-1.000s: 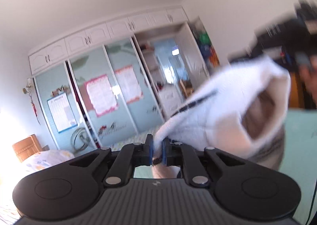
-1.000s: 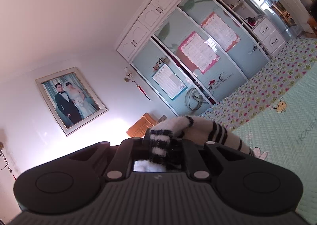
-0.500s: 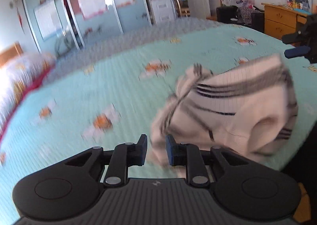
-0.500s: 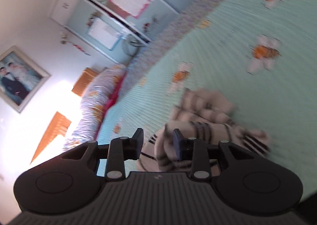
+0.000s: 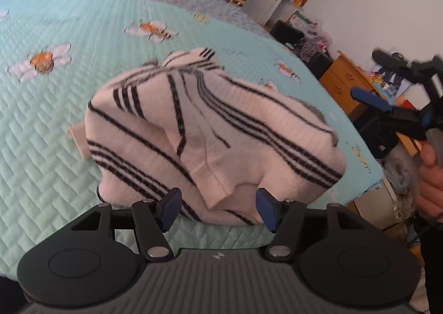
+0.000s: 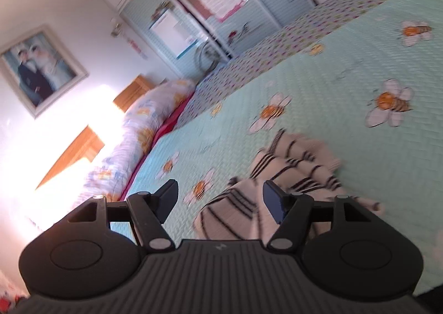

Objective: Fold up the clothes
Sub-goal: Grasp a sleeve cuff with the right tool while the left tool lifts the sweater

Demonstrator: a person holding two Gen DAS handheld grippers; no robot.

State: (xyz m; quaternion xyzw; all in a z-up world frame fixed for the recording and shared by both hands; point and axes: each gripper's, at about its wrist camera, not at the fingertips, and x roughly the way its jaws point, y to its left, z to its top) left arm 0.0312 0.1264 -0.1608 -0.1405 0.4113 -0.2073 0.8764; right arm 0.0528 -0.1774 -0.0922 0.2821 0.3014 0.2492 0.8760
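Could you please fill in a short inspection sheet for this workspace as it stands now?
Surface: mint quilted bedspread with a bee pattern.
Job's things: striped white sweater lies crumpled near the bed's edge, not folded.
Clutter: nothing seen on the bed besides the sweater.
Grippers: left tongs open just before the sweater; right tongs open above it; neither holds cloth.
Cables: nothing seen.
Surroundings: sliding wardrobe, framed photo, long pillow, wooden dresser with piled items.
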